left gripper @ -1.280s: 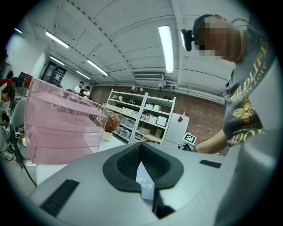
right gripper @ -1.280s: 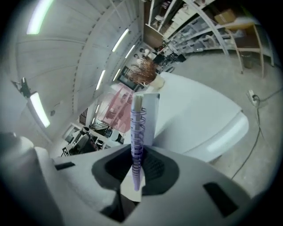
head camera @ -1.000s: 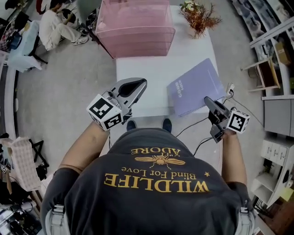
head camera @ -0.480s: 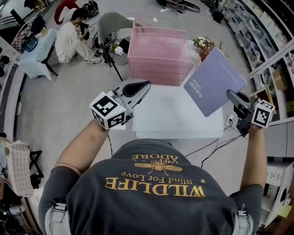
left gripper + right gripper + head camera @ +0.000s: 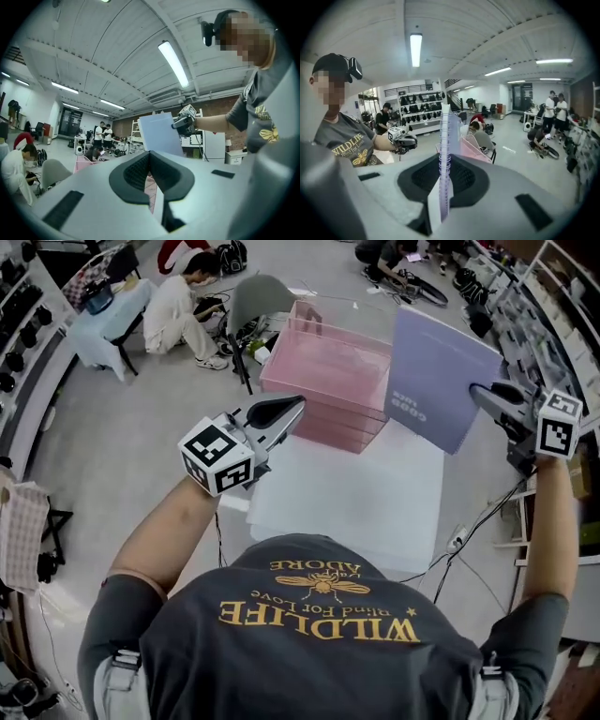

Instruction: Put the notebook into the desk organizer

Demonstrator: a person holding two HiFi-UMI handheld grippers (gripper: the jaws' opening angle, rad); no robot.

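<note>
Halfway there I'd say: right tool (image 5: 480,393) grips the lilac spiral-bound notebook (image 5: 436,381) upright, just right of the pink plastic desk organizer (image 5: 319,367) (left tool (image 5: 292,407) closed, empty), slotting it in remains.

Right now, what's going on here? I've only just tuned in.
A person works a gripper in each hand. The right gripper is shut on the spiral edge of a purple notebook and holds it upright in the air near the pink desk organizer, which is at the far end of the white table. The left gripper hovers over the table, jaws together and empty. The notebook is not yet in the organizer.
</note>
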